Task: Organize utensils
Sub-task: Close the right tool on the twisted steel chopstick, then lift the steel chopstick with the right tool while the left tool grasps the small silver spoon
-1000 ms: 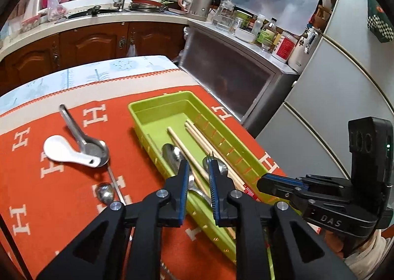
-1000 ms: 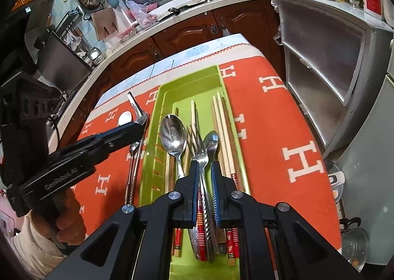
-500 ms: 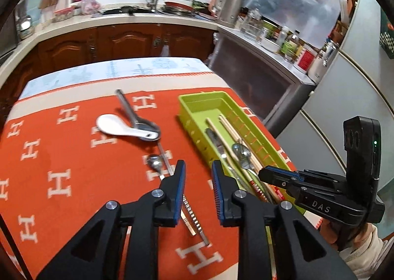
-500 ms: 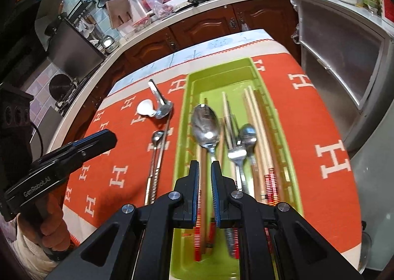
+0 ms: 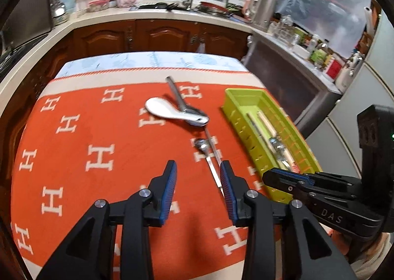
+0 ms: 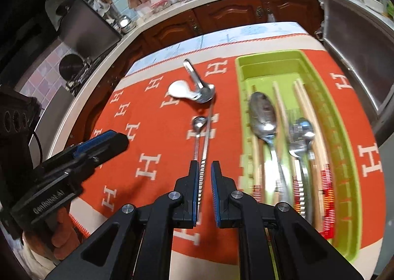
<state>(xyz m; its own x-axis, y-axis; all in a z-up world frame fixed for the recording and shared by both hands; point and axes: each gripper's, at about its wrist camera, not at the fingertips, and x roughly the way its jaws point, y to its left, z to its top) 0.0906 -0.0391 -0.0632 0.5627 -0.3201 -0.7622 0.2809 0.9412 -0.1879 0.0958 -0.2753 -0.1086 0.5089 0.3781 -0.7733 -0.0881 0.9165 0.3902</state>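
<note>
Big spoon (image 6: 263, 115) in tray (image 6: 344, 147) clear only from right wrist.

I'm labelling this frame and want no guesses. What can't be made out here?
- Near ends of the small metal spoon and the thin ridged utensil: right wrist view, hidden behind the right claw.
- Utensils in the green tray: right wrist view, motion-blurred, so chopsticks cannot be counted.
- Tray's near end: left wrist view, covered by the right claw.
- Left claw: open, holding nothing.
</note>
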